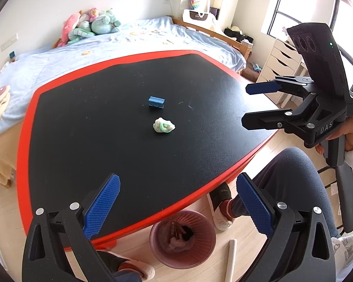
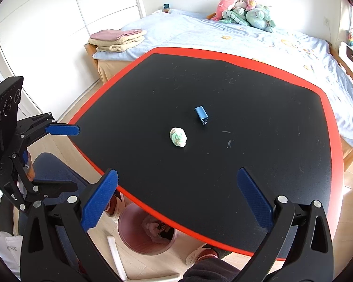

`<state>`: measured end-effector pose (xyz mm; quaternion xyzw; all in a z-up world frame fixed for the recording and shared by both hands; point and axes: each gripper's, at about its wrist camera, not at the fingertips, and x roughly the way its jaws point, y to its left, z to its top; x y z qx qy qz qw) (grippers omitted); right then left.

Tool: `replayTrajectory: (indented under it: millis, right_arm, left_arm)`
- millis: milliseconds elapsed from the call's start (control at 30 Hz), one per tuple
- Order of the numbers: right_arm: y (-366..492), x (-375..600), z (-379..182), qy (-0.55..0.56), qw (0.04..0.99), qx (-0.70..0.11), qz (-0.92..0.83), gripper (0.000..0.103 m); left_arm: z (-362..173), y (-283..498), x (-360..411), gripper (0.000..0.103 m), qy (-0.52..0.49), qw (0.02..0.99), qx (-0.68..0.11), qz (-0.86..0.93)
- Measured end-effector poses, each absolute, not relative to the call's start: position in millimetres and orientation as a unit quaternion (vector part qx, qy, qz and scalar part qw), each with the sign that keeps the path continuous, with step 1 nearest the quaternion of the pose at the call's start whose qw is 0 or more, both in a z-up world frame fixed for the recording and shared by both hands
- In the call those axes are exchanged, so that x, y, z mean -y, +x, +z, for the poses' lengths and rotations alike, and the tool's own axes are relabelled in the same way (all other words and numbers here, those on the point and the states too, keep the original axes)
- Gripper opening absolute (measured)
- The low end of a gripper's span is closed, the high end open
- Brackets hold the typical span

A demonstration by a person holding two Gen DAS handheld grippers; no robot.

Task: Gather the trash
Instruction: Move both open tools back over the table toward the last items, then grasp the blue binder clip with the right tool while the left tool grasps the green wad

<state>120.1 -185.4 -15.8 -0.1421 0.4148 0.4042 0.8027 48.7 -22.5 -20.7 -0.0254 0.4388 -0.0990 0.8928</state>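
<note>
I take the pink wastebasket [image 1: 182, 238] on the floor under the near edge of the table [image 1: 58, 117] as my landmark. Nearest me, my left gripper [image 1: 176, 205] hangs almost over the wastebasket with its fingers spread and nothing between them; my right gripper [image 2: 176, 198] hovers just past the wastebasket over the table's near rim, likewise released and empty. I judge both are held back and wide to be ready for a pick. Farther from the wastebasket, mid-table, lies the crumpled white-and-green wad [image 1: 164, 125], and just beyond it the small blue box [image 1: 156, 102], close by but not touching.

The left view looks down into the wastebasket, which already holds scraps; the right view shows only part of its rim, but also the folded towels [image 2: 117, 40] on the bed [image 2: 223, 35] beyond.
</note>
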Motion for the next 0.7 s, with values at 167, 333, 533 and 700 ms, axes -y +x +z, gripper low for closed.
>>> replayTrajectory:
  millis: [167,333,533,700]
  right_arm:
    - [146.4,173.8,-22.6,-0.146,0.800,-0.419,0.404,0.099]
    - [176.9,161.7,-33.4,-0.145,0.797,-0.425,0.404,0.099]
    - [210.8,142.6,-52.6,-0.163,0.791,-0.429,0.405,0.099]
    - [232.2,125.0,-71.3,-0.180,0.778,-0.437,0.414,0.099]
  left_arm:
    - [-27.7,72.7,23.7,0.095,-0.017,0.892,-0.440,-0.106]
    - [-38.3,96.4,24.3,0.095,-0.014,0.887,-0.447,-0.112]
    - [-56.5,125.9,23.2,0.095,-0.013,0.881,-0.458,-0.119]
    - [-72.5,145.5,20.5,0.095,-0.015,0.877,-0.465,-0.121]
